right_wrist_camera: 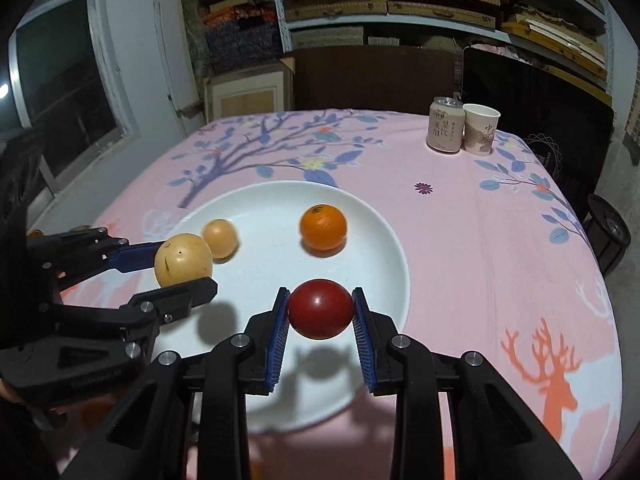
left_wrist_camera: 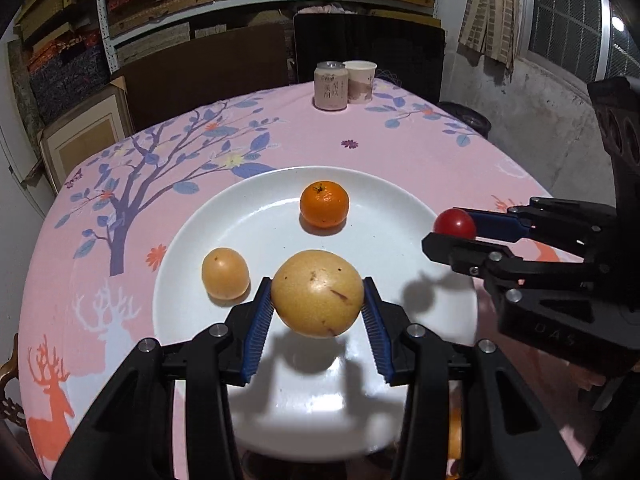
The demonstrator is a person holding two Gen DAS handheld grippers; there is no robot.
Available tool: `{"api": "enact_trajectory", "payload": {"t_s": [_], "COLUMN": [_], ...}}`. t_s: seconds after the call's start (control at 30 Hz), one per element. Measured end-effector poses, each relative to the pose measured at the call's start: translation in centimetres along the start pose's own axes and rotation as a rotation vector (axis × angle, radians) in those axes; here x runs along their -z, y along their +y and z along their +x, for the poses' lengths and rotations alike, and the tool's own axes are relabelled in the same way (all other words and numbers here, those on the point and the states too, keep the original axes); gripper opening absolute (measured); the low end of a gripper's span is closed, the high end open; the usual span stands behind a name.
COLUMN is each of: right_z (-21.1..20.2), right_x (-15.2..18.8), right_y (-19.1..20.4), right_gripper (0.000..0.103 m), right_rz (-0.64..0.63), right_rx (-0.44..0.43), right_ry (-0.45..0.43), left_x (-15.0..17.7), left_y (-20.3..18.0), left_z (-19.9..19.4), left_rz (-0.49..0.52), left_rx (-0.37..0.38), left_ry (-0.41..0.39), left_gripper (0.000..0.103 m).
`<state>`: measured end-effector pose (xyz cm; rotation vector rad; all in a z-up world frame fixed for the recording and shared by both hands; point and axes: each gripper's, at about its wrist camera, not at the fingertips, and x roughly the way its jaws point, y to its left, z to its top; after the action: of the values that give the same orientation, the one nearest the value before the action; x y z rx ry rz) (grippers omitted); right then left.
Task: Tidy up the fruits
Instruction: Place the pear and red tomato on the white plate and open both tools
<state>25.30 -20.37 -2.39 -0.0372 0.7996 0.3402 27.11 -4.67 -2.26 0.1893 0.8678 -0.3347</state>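
Carrying fruit toward the white plate [left_wrist_camera: 192,320] where two pieces already sit, the left gripper [left_wrist_camera: 318,312] clamps a large yellow fruit [left_wrist_camera: 316,294] above it while the right gripper [right_wrist_camera: 320,320] pinches a red tomato [right_wrist_camera: 320,309] over its near edge

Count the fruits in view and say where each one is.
4. A big yellow fruit held in the left gripper, a red one in the right gripper, an orange and a small yellow fruit on the plate.
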Motion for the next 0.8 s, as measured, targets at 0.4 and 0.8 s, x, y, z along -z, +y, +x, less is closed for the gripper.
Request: {"api": "enact_trajectory", "payload": {"t_s": [0.4,0.8], "right_z": [7.0,-1.4], "right_x": [-2.6,-0.8], "right_y": [-2.3,-1.6], "right_gripper": [0.038,0.044], "right_rz": [0.044,0.068], "right_rx": [-0.021,-0.052], "right_ry": [0.073,-0.037], "left_x": [-2.3,0.1], "left_y": [1.7,0.9], "left_z": [8.7,-1.5], "left_rz": [-0.017,0.005], "left_rx": [-0.021,-0.004], "left_ry": [0.167,-0.014], "left_gripper": [0.046,0.075]}}
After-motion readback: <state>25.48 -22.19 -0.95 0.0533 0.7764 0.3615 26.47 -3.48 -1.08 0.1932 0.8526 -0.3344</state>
